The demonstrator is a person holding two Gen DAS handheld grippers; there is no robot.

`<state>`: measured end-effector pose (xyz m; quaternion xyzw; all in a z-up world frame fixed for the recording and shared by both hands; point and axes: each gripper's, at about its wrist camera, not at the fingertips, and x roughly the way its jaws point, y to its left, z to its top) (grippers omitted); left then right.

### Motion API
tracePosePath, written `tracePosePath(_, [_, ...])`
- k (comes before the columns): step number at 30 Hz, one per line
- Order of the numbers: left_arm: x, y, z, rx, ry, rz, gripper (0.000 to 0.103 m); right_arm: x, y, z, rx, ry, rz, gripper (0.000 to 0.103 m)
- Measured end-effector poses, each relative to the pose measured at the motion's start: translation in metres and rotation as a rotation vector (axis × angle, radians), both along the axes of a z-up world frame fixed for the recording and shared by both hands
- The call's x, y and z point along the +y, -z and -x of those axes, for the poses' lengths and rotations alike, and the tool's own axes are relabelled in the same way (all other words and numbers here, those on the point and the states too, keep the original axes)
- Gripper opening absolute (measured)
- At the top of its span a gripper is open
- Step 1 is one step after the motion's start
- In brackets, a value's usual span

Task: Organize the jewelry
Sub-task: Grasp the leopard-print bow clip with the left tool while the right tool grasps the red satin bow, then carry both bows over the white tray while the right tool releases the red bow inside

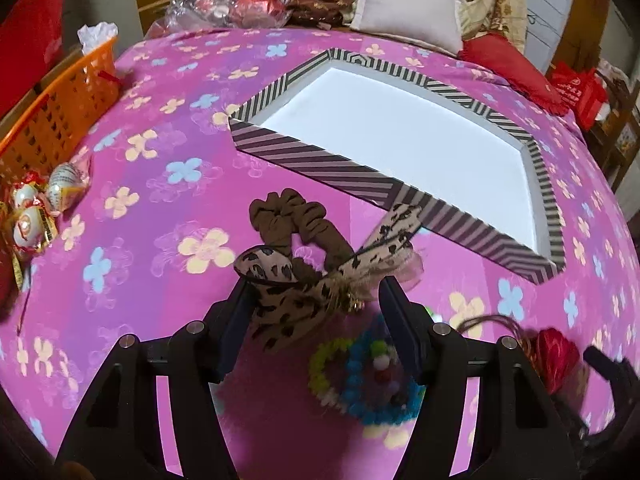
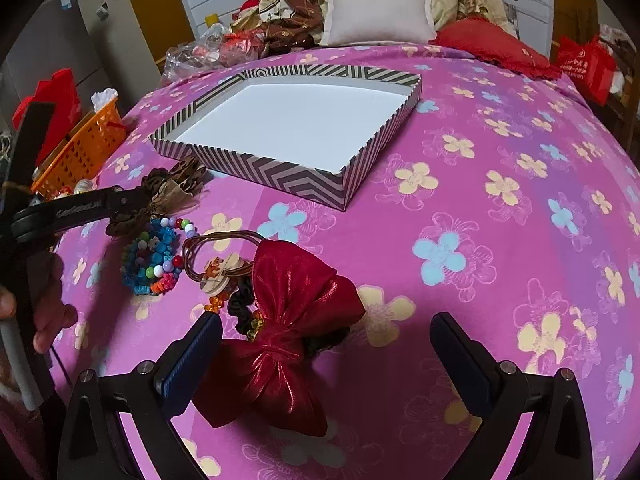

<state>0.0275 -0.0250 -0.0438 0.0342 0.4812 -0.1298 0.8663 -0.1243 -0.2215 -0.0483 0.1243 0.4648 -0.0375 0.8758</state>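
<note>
The left gripper [image 1: 316,300] has its two fingers spread apart on either side of the leopard-print bow [image 1: 304,288]; the pads look to bracket the fabric without pressing it, though whether they touch it I cannot tell, and the wide stance suits a floppy piece that must be gathered before it can be pinched. A brown scrunchie [image 1: 294,220] lies just beyond the bow, touching it, and a beaded bracelet [image 1: 360,380] sits below the fingers on the sheet, so a careless close could likely snag a neighbour. The right gripper [image 2: 326,360] also stands wide open and holds nothing; its left pad is just beside the red satin bow [image 2: 292,320], which rests on the sheet over a black scrunchie [image 2: 240,304] and beside a corded wooden charm [image 2: 220,272]. The pieces lie in one loose cluster near the person, well placed for either tool. Farther out, the striped tray [image 2: 280,176] waits with its white floor bare, presumably the destination, so no piece has been sorted yet. All of it rests on the pink flowered bedsheet [image 2: 500,240], with an orange basket [image 1: 52,120] off at the left edge.
</note>
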Motion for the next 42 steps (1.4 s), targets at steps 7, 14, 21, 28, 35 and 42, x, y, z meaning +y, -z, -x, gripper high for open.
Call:
tracePosePath(7, [-0.011,0.018,-0.015,0.050,-0.011,-0.034,0.063,0.004,0.008,-0.005,0.013,-0.020,-0.003,0.103])
tracePosePath(14, [-0.008,0.024,-0.020,0.065,-0.029,0.000,0.063,0.009,0.015,-0.009,0.012,-0.027,0.039,0.103])
tracePosePath(21, [-0.004,0.023,-0.021,0.048,-0.045,0.031,0.034,0.017,0.012,-0.004,-0.020,-0.063,0.105,0.063])
tracePosePath(28, [0.007,0.018,-0.016,0.061,-0.067,0.105,0.025,0.017,0.005,0.002,-0.039,-0.113,0.040,0.023])
tracePosePath(35, [0.018,-0.007,0.005,-0.008,-0.065,0.122,0.024,0.010,-0.011,0.010,-0.087,-0.115,-0.048,0.022])
tracePosePath(42, [0.031,-0.021,0.016,-0.048,-0.080,0.125,0.024,0.017,-0.031,0.016,-0.146,-0.135,-0.043,0.022])
